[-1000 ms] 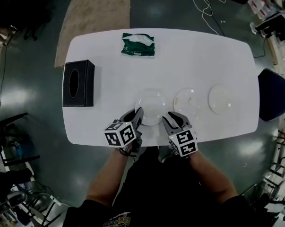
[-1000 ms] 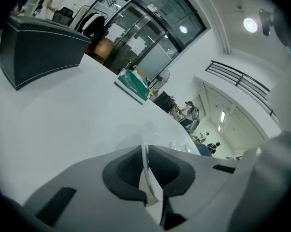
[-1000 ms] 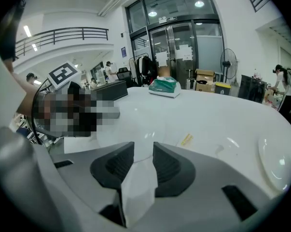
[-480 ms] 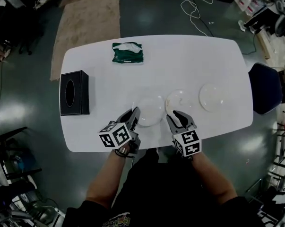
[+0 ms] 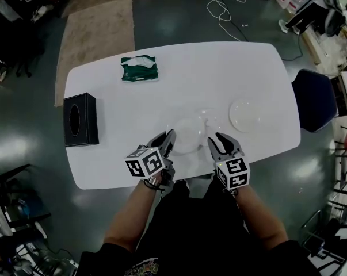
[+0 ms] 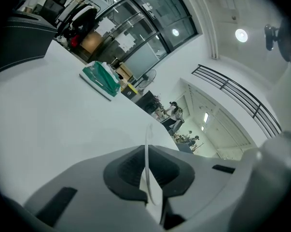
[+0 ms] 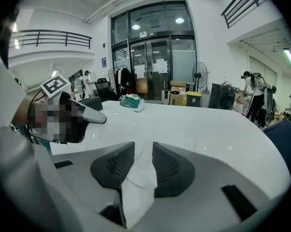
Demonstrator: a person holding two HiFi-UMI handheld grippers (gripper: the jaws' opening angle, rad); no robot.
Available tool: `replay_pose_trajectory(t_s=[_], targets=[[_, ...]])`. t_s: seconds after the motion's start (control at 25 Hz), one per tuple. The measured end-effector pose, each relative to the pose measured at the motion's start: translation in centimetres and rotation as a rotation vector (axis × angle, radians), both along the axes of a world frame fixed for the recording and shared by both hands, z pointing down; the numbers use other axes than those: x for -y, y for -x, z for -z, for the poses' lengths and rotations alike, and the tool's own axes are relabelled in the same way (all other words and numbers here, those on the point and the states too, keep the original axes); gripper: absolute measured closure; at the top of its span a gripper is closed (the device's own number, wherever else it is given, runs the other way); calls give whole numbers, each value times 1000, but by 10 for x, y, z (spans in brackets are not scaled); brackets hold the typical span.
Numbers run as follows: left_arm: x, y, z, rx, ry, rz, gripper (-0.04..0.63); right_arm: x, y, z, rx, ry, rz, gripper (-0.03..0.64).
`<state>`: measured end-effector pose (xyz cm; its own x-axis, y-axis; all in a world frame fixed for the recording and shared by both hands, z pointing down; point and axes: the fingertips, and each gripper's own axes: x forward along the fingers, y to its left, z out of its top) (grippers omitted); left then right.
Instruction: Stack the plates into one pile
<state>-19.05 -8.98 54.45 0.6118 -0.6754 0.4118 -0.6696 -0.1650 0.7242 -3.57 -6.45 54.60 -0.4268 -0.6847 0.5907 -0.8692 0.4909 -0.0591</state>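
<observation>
My left gripper (image 5: 166,140) has just closed on the rim of the near plate (image 5: 187,133), while my right gripper (image 5: 220,143) gapes empty; with so thin a one-sided pinch, I fear it tips and slips

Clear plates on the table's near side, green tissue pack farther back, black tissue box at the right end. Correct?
No: the head view shows the black tissue box at the table's left end, not the right. The clear plates on the near side and the green tissue pack farther back are as you say.
</observation>
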Motion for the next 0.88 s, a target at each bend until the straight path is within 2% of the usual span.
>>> replay_pose_trajectory(t_s=[0.32,0.88], targets=[[3,-42,-12,16,40,-5,562,6,-50,1,6,6,-28,491],[17,-85,-36,32,126,27,563,26,-105,-14,31,42,-24,500]])
